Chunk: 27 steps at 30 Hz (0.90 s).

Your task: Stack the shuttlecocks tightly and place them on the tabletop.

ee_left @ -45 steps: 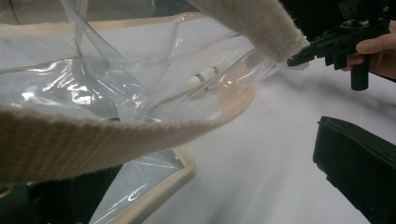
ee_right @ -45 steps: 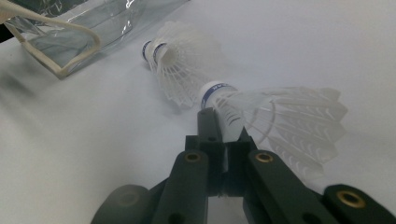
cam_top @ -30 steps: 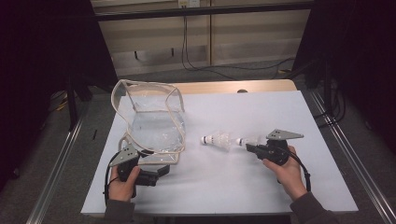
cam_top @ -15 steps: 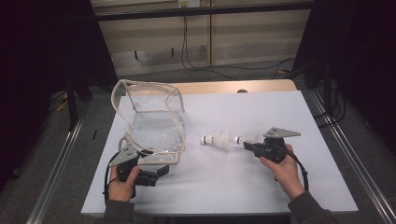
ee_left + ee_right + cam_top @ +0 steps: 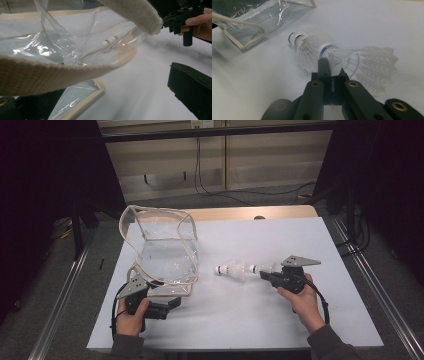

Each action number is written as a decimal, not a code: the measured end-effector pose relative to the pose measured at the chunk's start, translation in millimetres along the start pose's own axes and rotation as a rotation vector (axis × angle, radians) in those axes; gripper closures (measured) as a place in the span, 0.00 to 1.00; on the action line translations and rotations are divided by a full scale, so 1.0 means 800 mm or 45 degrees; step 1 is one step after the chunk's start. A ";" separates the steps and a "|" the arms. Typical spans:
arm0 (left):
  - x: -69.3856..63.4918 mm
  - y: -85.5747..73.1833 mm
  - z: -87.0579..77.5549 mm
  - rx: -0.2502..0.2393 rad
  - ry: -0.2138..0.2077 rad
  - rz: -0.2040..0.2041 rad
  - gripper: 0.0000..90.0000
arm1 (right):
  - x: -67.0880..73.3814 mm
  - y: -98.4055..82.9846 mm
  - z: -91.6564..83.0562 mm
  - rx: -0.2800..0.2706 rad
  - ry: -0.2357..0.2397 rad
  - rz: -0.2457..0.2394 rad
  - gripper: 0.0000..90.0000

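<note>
A clear plastic bag (image 5: pixel 167 257) with cream webbing trim stands at the left of the white table (image 5: pixel 300 240). Its strap (image 5: pixel 62 72) hangs across the gap between the wide-apart jaws of my left gripper (image 5: pixel 172 302), which is open at the bag's near corner. To the bag's right lie white feather shuttlecocks (image 5: pixel 231 269) with blue-banded corks, nested in a row. My right gripper (image 5: pixel 329 66) is shut on the nearest shuttlecock (image 5: pixel 362 62), just behind its cork. Through the bag's plastic the shuttlecocks (image 5: pixel 108 41) and the right gripper (image 5: pixel 180 20) appear beyond.
Metal rails (image 5: pixel 60 305) run along both sides of the table, and a wooden edge (image 5: pixel 240 213) shows at the back. Cables hang against the far wall. Bare white surface lies in front of and behind the shuttlecocks.
</note>
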<state>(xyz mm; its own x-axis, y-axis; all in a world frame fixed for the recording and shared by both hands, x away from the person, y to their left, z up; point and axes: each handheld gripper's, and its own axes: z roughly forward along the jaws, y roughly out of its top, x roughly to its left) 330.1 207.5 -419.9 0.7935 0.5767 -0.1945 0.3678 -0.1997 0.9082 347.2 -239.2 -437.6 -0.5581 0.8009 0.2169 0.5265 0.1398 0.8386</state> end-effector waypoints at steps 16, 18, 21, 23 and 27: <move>0.000 0.000 0.001 0.000 -0.004 -0.003 0.02 | 0.003 0.003 0.007 0.002 0.010 -0.003 0.99; 0.000 0.000 0.001 0.000 -0.004 -0.002 0.02 | 0.003 0.002 0.009 0.008 0.010 -0.007 0.99; 0.000 0.000 0.001 0.000 -0.006 -0.002 0.02 | 0.003 0.002 0.010 0.013 0.011 -0.007 0.99; 0.000 0.000 0.001 0.001 -0.005 -0.003 0.02 | 0.003 0.002 0.011 0.009 0.013 -0.003 0.99; 0.000 -0.001 0.001 0.000 -0.004 0.000 0.02 | 0.005 0.003 0.013 0.019 0.014 -0.010 0.99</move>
<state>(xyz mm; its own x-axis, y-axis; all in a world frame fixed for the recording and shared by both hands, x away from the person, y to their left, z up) 330.6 207.0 -421.0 0.7952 0.5740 -0.1956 0.3676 -0.1997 0.9083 352.7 -230.0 -440.2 -0.5693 0.7934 0.2155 0.5313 0.1550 0.8329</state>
